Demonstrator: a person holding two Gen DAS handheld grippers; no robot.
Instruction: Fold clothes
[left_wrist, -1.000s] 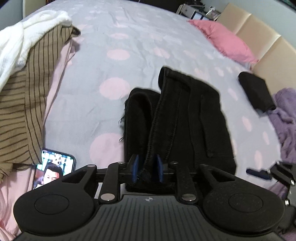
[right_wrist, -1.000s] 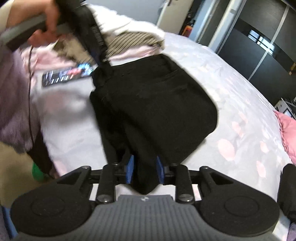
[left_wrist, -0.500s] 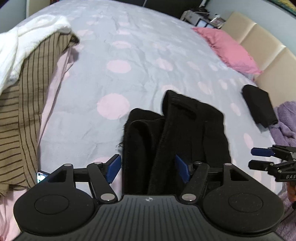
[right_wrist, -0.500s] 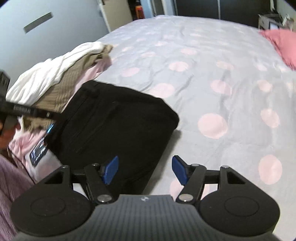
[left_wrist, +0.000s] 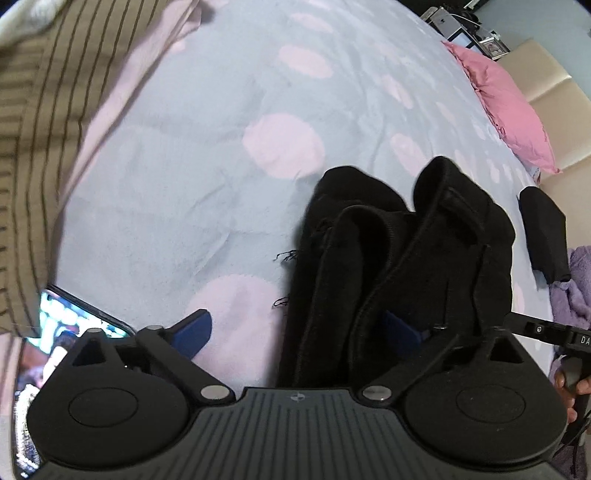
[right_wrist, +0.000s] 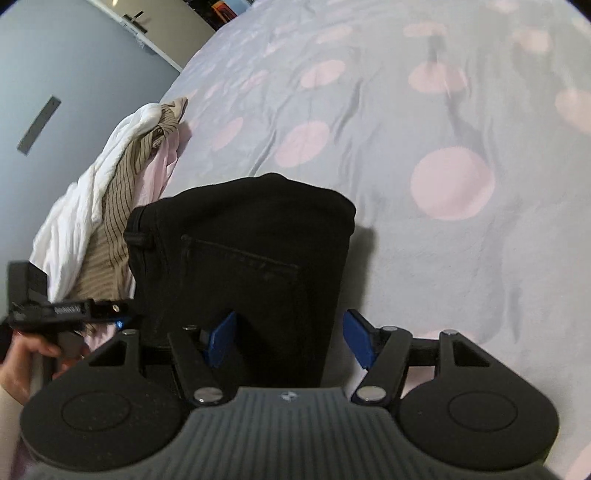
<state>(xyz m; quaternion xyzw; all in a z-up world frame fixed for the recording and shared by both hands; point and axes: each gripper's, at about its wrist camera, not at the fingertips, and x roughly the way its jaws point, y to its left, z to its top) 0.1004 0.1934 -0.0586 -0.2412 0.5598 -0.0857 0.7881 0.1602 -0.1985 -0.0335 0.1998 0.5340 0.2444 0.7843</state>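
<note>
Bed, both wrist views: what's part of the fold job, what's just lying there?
Job:
black folded trousers
left gripper, open
right gripper, open
unfolded clothes pile

Lying about:
phone, screen lit
pink pillow
small black folded item
purple garment
dotted bedsheet

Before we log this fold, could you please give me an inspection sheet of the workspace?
Surface: bed cover, grey with pink dots, creased.
Job's things: black trousers folded, lying flat; clothes pile beside them.
Clutter: lit phone; small black bundle; purple fabric.
Grippers: left gripper open, astride the trousers; right gripper open at their near edge.
Cables: nothing seen.
Surroundings: pink pillow, beige headboard.
</note>
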